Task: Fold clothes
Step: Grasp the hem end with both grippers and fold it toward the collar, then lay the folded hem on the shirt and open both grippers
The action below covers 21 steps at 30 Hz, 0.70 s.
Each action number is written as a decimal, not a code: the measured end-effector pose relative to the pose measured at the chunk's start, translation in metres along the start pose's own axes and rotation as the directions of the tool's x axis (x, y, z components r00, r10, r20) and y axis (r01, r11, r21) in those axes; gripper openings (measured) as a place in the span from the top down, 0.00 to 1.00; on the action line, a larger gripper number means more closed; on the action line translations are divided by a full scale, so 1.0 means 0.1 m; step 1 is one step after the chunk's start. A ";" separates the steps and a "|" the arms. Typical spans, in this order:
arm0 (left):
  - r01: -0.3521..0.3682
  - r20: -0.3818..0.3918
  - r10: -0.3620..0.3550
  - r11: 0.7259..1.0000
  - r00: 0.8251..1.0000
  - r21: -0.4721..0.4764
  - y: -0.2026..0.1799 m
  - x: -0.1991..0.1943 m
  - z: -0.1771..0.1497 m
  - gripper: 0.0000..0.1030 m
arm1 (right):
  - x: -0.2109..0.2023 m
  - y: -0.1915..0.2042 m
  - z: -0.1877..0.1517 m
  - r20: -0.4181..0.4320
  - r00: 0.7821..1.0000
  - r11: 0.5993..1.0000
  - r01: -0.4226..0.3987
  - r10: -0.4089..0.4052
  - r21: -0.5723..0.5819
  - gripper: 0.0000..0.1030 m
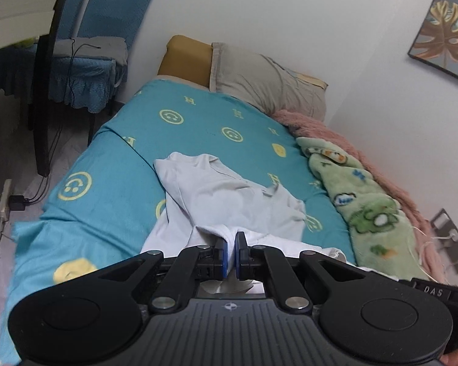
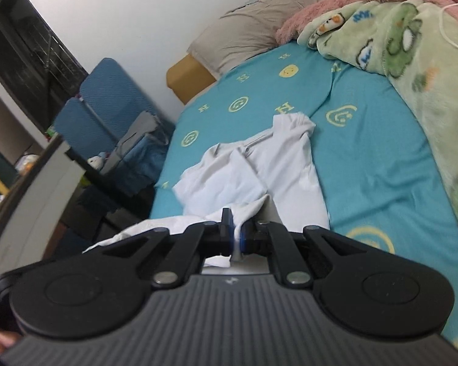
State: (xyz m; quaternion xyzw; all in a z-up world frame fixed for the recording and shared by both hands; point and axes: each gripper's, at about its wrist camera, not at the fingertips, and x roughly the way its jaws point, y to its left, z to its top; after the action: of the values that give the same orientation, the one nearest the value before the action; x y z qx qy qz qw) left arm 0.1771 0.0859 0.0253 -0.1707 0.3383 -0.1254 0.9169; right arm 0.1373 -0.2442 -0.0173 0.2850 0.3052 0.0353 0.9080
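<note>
**Both grippers pinching shirt hem over bed**

Near me, my left gripper [image 1: 230, 245] is clenched on a fold of the white shirt [image 1: 229, 195]; my right gripper [image 2: 233, 228] is clamped on the same hem [image 2: 247, 210] too. I judge two pinch points keep that edge spread for a fold. The shirt's far part, collar [image 2: 293, 125] end, lies rumpled on the teal bed sheet [image 1: 198, 116]. Farther right: green blanket [image 1: 366, 207], then pillow [image 1: 265, 82] by the wall.

bed sheet [image 1: 113, 158] | pillow [image 1: 268, 82] | green blanket [image 1: 363, 210] | blue chair [image 1: 88, 61]
</note>
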 end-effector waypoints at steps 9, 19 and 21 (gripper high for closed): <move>-0.111 -0.086 0.120 0.988 0.989 0.108 0.33 1.27 -0.24 0.94 | 1.11 -0.17 -0.05 -0.052 0.990 0.976 0.118 -0.129 -0.183 0.92; -0.122 -0.111 0.139 0.982 0.984 0.146 0.44 1.57 -0.41 0.90 | 1.42 -0.29 -0.22 -0.077 0.981 0.959 0.158 -0.180 -0.234 0.93; -0.121 -0.102 0.139 0.979 0.985 0.165 0.40 1.50 -0.41 0.80 | 1.39 -0.28 -0.20 -0.076 0.979 0.959 0.168 -0.190 -0.227 0.91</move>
State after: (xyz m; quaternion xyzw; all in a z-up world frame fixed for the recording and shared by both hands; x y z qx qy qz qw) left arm 0.2654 0.0606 -0.1065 -0.0675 0.3890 -0.1009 0.9132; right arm 0.2351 -0.2247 -0.1195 0.1521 0.3679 0.0003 0.9174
